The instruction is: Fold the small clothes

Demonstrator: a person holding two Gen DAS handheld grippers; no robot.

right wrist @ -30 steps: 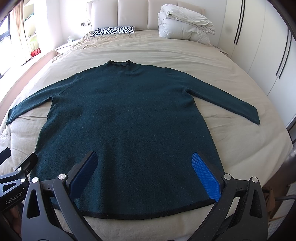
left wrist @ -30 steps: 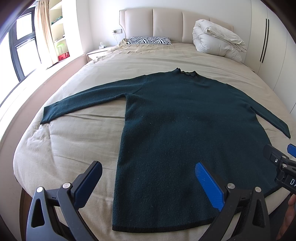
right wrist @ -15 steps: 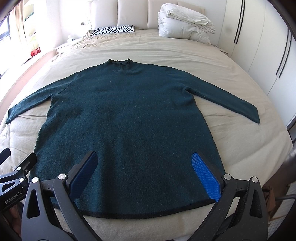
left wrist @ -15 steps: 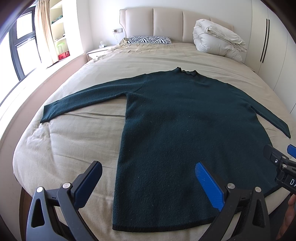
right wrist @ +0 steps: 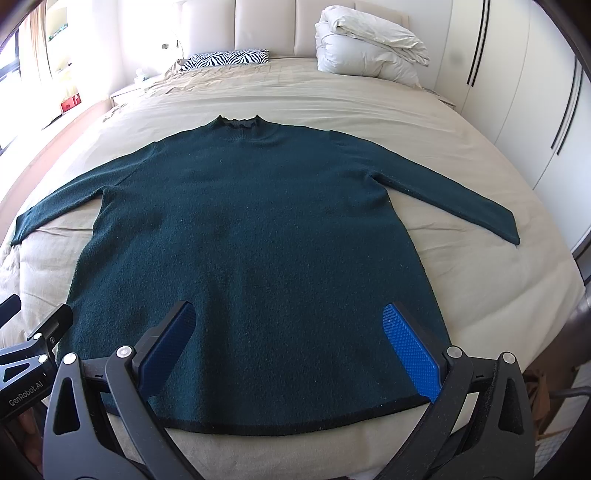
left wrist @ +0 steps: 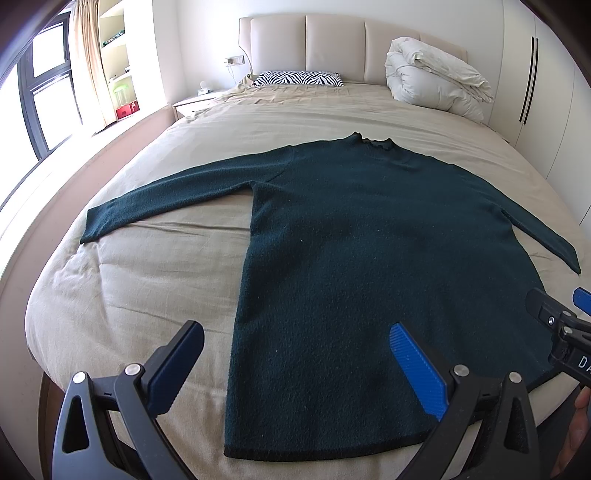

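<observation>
Both tools spread wide and empty, the left tool (left wrist: 293,363) and right tool (right wrist: 290,345) hover at the sweater's (right wrist: 251,236) near hem, its length running away toward the headboard (right wrist: 280,22).

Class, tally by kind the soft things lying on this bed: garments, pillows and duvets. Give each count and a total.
Garments: 1, the dark green sweater
Pillows: 1, the zebra-print pillow
Duvets: 1, the folded white duvet
Total: 3

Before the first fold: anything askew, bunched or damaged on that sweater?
Nothing stands out. The dark green sweater lies flat on the bed, both sleeves spread, hem straight and no damage visible. Left gripper and right gripper are open and hold nothing.
</observation>
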